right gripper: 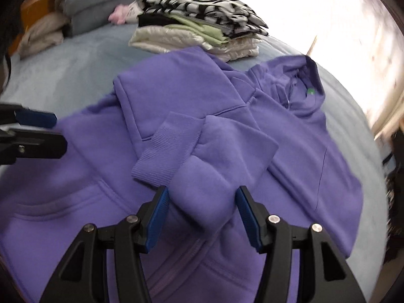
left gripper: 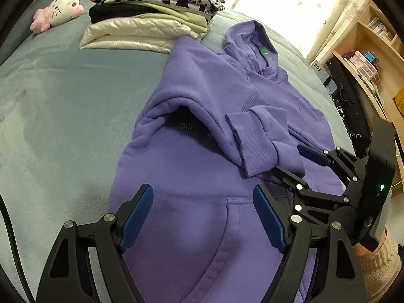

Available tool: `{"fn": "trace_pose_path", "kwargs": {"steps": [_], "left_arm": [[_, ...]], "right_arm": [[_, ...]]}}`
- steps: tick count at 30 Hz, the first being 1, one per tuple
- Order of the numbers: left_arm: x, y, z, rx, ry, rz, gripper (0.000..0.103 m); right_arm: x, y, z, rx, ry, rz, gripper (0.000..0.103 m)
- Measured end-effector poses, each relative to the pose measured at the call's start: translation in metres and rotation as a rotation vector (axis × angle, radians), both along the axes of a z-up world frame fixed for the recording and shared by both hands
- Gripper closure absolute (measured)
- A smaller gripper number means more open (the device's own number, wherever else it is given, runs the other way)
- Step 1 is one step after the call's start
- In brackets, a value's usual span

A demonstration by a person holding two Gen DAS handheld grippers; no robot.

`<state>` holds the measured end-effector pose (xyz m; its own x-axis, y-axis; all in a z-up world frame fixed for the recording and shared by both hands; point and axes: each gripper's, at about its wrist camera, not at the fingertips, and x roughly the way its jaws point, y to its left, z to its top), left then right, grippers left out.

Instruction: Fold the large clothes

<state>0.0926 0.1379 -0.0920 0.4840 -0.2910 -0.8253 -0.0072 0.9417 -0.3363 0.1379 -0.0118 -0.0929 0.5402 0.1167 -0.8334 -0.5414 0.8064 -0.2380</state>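
Observation:
A purple hoodie (left gripper: pixel 192 166) lies flat on a blue-grey bed (left gripper: pixel 55 116), hood (left gripper: pixel 255 48) at the far end, both sleeves folded across the chest. Its ribbed cuffs (left gripper: pixel 255 139) overlap in the middle. My left gripper (left gripper: pixel 202 209) is open and empty above the front pocket (left gripper: pixel 234 240). My right gripper (right gripper: pixel 200 213) is open, its jaws either side of a folded sleeve (right gripper: pixel 202 189), not closed on it. It also shows in the left wrist view (left gripper: pixel 293 161). The hoodie fills the right wrist view (right gripper: pixel 75 176).
A stack of folded clothes (left gripper: pixel 151 12) sits at the far end of the bed, also in the right wrist view (right gripper: pixel 199 22). A pink and white plush toy (left gripper: pixel 58 11) lies beside it. Wooden shelves (left gripper: pixel 366 58) stand to the right of the bed.

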Motion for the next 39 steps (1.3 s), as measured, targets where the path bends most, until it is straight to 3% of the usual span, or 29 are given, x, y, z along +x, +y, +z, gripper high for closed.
{"fn": "trace_pose_path", "kwargs": {"steps": [2, 3, 5, 8, 12, 14, 17, 19, 21, 23, 25, 29, 33, 39], "left_arm": [[0.000, -0.002, -0.002, -0.001, 0.003, -0.002, 0.023], [0.001, -0.003, -0.002, 0.001, 0.003, -0.004, 0.023], [0.002, -0.005, -0.003, 0.003, 0.004, -0.004, 0.023], [0.003, -0.007, -0.003, 0.000, 0.003, -0.003, 0.023], [0.005, -0.010, -0.002, 0.000, -0.002, -0.004, 0.023], [0.007, -0.013, -0.001, -0.003, -0.003, -0.011, 0.023], [0.008, -0.018, -0.001, 0.005, -0.005, -0.022, 0.023], [0.014, -0.020, -0.002, 0.016, 0.001, -0.028, 0.023], [0.022, -0.020, -0.002, 0.027, 0.007, -0.026, 0.023], [0.032, -0.017, 0.000, 0.038, 0.008, -0.022, 0.023], [0.049, -0.012, 0.003, 0.049, 0.007, -0.017, 0.023], [0.093, 0.000, 0.002, 0.084, 0.007, -0.011, 0.023], [0.142, 0.008, -0.006, 0.082, 0.020, -0.019, 0.023], [0.201, 0.016, -0.030, 0.089, 0.069, -0.002, 0.023]], "right_arm": [[-0.002, 0.010, -0.001, -0.055, -0.031, 0.044, 0.069], [-0.002, 0.014, -0.001, -0.093, -0.048, 0.061, 0.083], [0.000, 0.021, 0.005, -0.138, -0.093, 0.083, 0.088], [0.005, 0.018, 0.034, -0.088, -0.184, 0.068, 0.089], [0.015, -0.024, 0.103, 0.134, -0.346, -0.096, 0.089], [0.022, -0.061, 0.122, 0.273, -0.360, -0.219, 0.089], [0.039, -0.132, 0.107, 0.488, -0.263, -0.447, 0.079], [0.052, -0.172, 0.072, 0.547, -0.101, -0.615, 0.051], [0.061, -0.216, 0.021, 0.644, 0.138, -0.772, 0.051], [0.055, -0.250, -0.010, 0.771, 0.258, -0.851, 0.051], [0.047, -0.267, -0.015, 0.838, 0.258, -0.861, 0.050], [0.053, -0.273, 0.000, 0.875, 0.207, -0.795, 0.041], [0.085, -0.261, 0.002, 0.800, 0.204, -0.739, 0.041], [0.139, -0.261, -0.027, 0.718, 0.230, -0.761, 0.041]]}}
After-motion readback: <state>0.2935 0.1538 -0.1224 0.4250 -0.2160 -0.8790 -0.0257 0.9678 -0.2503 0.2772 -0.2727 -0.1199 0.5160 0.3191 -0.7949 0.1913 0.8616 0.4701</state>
